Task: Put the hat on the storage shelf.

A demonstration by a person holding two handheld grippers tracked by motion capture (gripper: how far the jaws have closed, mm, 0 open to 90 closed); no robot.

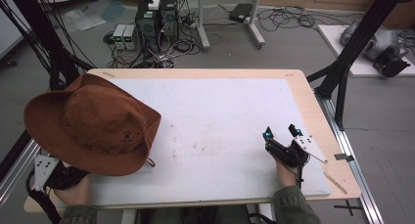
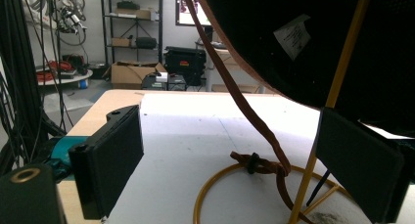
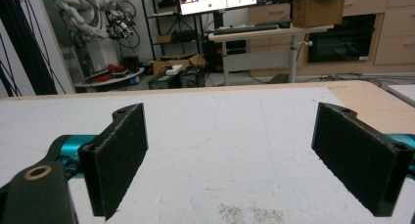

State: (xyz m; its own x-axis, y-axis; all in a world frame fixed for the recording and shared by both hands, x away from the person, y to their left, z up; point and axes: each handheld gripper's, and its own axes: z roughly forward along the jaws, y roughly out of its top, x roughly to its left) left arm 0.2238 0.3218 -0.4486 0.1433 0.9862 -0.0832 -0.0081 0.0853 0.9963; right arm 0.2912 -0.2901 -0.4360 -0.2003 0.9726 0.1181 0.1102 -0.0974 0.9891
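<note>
Your left hand-held gripper (image 2: 230,175) gapes wide under the stand-propped hat (image 1: 93,123), seemingly to reach in, while your right hand-held gripper (image 1: 282,134) idles wide over the surface (image 1: 220,111).

Hat (image 1: 93,123) sits on bench (image 1: 220,116) at its left side, raised on a wire stand (image 2: 313,150). Left tongs (image 2: 230,170) just under hat's near edge. Right tongs (image 1: 282,133) well right of hat, on bench's near-right part.
</note>
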